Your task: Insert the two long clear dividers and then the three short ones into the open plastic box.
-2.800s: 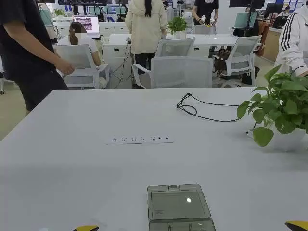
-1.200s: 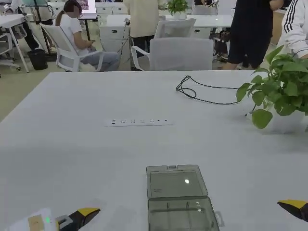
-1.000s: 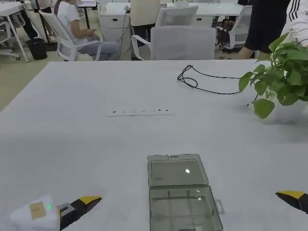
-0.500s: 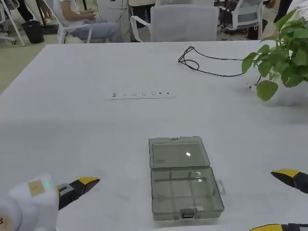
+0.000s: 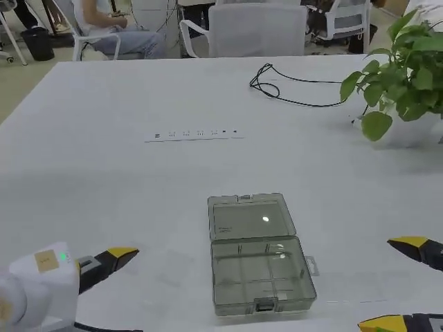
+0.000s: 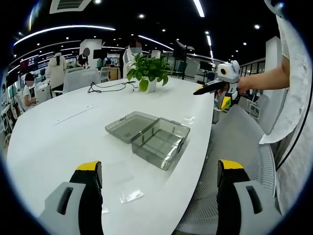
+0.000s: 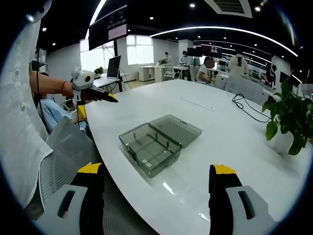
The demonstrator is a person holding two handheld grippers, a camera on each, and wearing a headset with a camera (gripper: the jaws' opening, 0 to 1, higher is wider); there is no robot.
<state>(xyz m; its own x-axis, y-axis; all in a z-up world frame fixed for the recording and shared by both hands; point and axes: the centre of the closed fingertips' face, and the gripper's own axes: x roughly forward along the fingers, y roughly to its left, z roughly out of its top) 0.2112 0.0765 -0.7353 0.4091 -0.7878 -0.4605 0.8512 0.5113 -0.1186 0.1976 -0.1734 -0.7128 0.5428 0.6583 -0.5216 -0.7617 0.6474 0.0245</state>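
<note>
Closest to me, the left tool was spread wide, nothing between its jaws, hovering at the near edge of the white surface. Just past its left jaw, a small clear piece lay flat on the surface. Over on the other side, the right tool was just as wide and empty too. A second clear flat piece lay just ahead of it, hard to make out against the white.

Between the two tools sat the plastic box, smoky and see-through, open, latch side facing me. I could see faint lines crossing its inside, though I couldn't tell whether those were dividers or moulded ribs. Its lid was folded right back, lying flat on the surface on the far side, joined at the hinge.

Further out, a row of sockets sat flush in the surface. Beyond that, a black cable lay looped, and a potted plant stood off to the right. At the far edge there was a grey chair, and a seated person behind it to the left.
</note>
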